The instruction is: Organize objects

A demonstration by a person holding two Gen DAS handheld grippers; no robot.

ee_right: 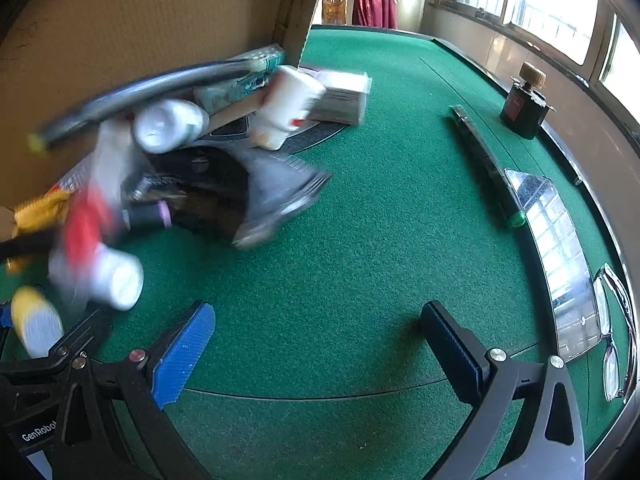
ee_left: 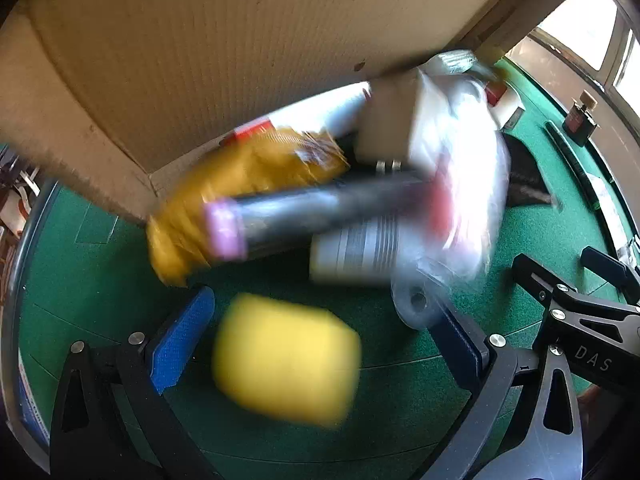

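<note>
While both grippers' jaws stand apart and empty, only the left gripper faces the blurred yellow block, whereas the right gripper sees the bottle far right on the green bench.

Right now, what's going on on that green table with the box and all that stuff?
A cardboard box is tipped up above the green table, and a blurred heap of items lies at its mouth: a yellow bag, a dark tube with a pink cap, a white ribbed container and a yellow sponge-like block lying apart, nearest the camera. The left gripper and right gripper are both open and hold nothing. A dark bottle stands off at the table's edge.
</note>
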